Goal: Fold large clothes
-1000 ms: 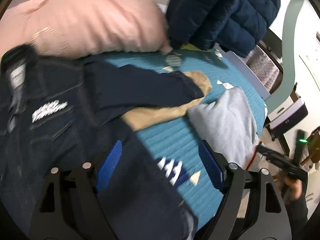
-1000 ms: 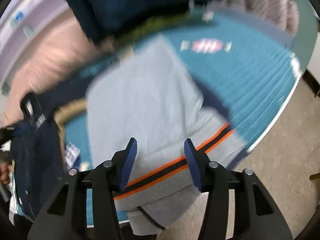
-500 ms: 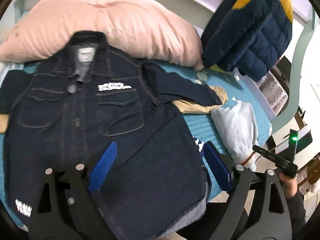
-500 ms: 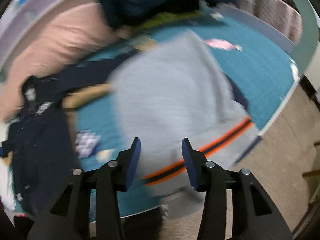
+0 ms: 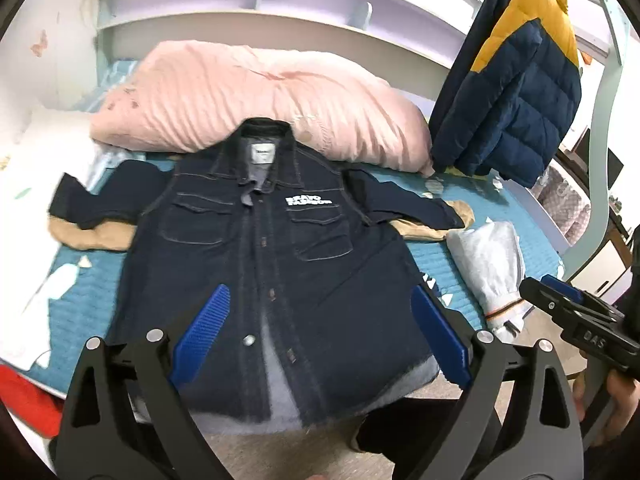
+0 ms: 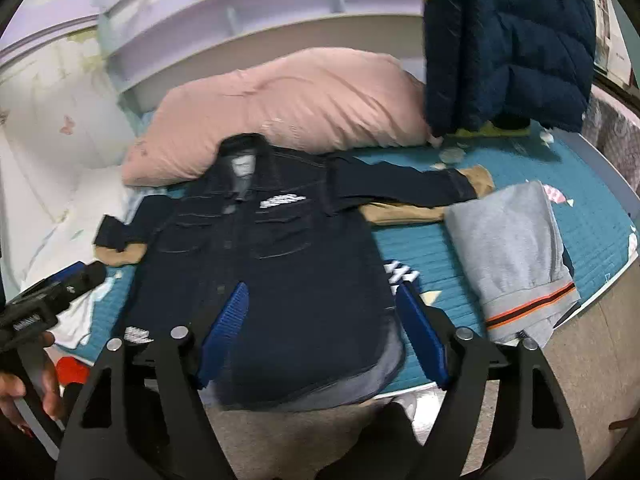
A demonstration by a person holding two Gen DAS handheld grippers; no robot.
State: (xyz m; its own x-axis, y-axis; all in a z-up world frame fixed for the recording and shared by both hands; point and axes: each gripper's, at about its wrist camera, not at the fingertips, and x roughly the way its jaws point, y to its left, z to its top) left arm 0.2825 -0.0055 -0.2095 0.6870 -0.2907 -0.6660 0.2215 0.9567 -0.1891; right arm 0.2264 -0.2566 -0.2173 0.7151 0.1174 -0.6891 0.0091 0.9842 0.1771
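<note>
A dark denim jacket [image 5: 276, 264] with tan cuffs lies spread face up on the teal bed cover [image 5: 80, 292], collar toward the pink pillow, both sleeves out to the sides. It also shows in the right wrist view [image 6: 272, 264]. My left gripper [image 5: 320, 336] is open and empty, held back above the jacket's hem. My right gripper [image 6: 322, 336] is open and empty, also above the hem near the bed's front edge. Each gripper shows in the other's view, the right [image 5: 576, 320] and the left [image 6: 44, 300].
A folded grey garment [image 6: 512, 248] with an orange stripe lies right of the jacket at the bed edge. A pink pillow [image 5: 260, 96] lies behind. A navy and yellow puffer jacket [image 5: 516, 80] hangs at right. A red item [image 5: 24, 404] sits at lower left.
Both grippers have pulled back from the bed and turned left, so the whole jacket now shows instead of the grey garment and sleeve. Both stay open.
</note>
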